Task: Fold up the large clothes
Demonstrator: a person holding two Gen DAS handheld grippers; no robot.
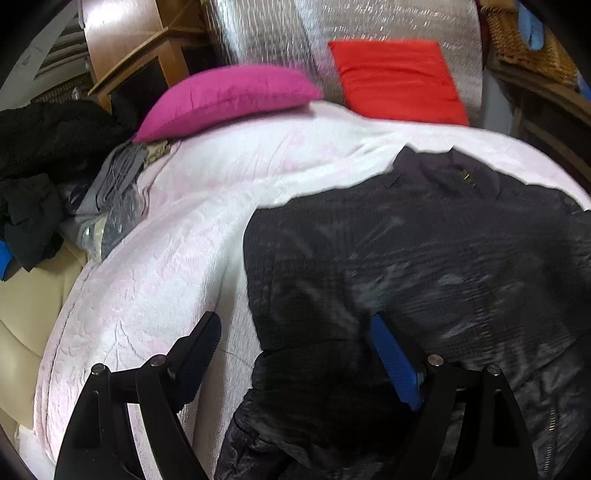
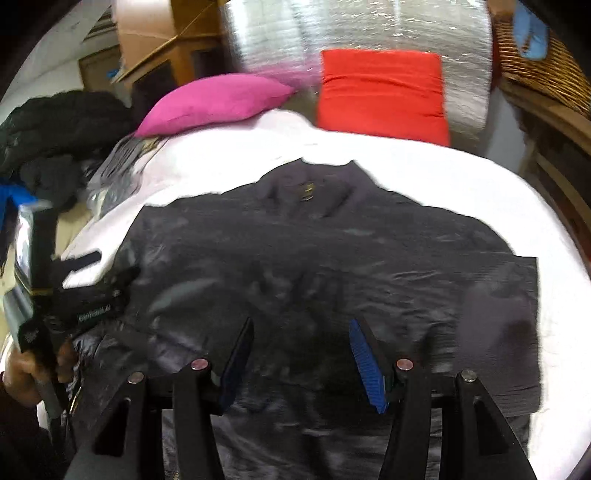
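Observation:
A dark, shiny padded jacket (image 1: 424,258) (image 2: 314,258) lies spread flat on a bed with a pale pink-white cover (image 1: 166,258) (image 2: 424,177), its collar towards the pillows. My left gripper (image 1: 295,325) stands wide open over the jacket's left edge. One finger is above the bed cover, the blue-padded one above the jacket, and nothing is pinched. My right gripper (image 2: 301,328) hovers open over the middle of the jacket, which is blurred beneath it. In the right wrist view a hand (image 2: 22,373) holds the left gripper (image 2: 103,273) at the jacket's left side.
A pink pillow (image 1: 229,96) and a red pillow (image 1: 399,81) lie at the head of the bed against a silvery panel (image 1: 369,22). Dark clothes (image 1: 44,147) and a bagged grey item (image 1: 110,206) are heaped at the left. A wicker basket (image 2: 546,74) stands on the right.

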